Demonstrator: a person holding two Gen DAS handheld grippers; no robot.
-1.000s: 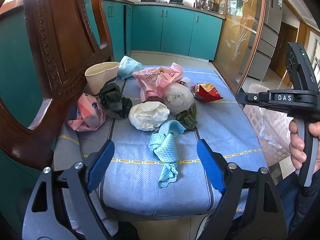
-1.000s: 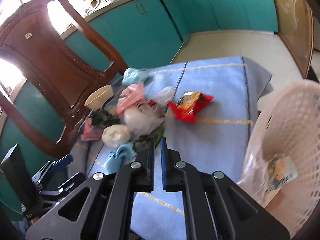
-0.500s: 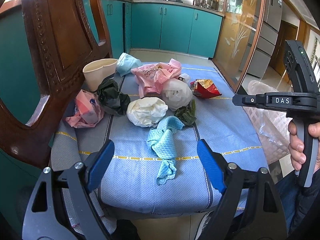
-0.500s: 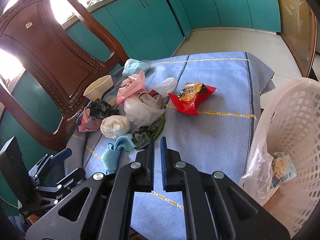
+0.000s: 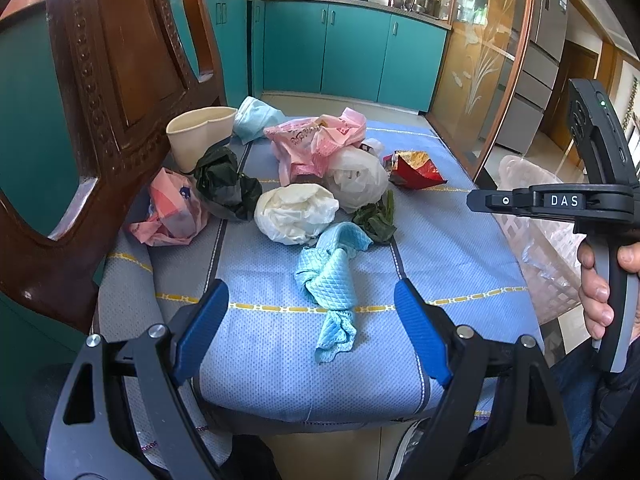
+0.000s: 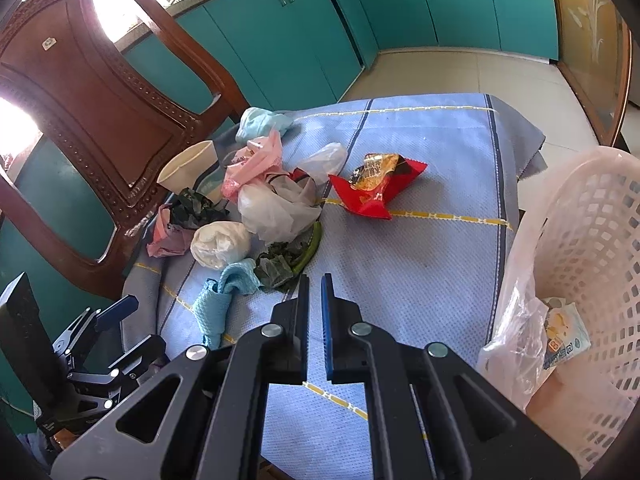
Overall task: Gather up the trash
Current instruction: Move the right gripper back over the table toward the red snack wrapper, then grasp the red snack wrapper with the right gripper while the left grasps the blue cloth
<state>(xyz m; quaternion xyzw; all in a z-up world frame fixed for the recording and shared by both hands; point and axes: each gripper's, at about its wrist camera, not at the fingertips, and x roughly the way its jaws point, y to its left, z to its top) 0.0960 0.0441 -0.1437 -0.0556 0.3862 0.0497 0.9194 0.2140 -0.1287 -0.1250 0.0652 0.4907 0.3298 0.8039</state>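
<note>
Trash lies piled on the blue tablecloth (image 5: 440,248): a light blue cloth (image 5: 332,280), white plastic bags (image 5: 294,212), a pink bag (image 5: 316,140), dark wrappers (image 5: 224,184), green leaves (image 5: 378,220), a red snack packet (image 5: 414,168) and a beige cup (image 5: 200,136). My left gripper (image 5: 312,320) is open and empty at the near table edge, before the cloth. My right gripper (image 6: 315,300) is shut and empty, above the table near the leaves (image 6: 280,268). The white basket (image 6: 592,264) with a liner bag holds a wrapper (image 6: 564,336).
A carved wooden chair (image 5: 100,92) stands close on the left beside the table. Teal kitchen cabinets (image 5: 340,52) line the back wall. The basket (image 5: 536,220) sits off the table's right side.
My left gripper has eased a little closer to the table, still open. My right gripper has drifted slightly, staying shut. The trash has not moved.
</note>
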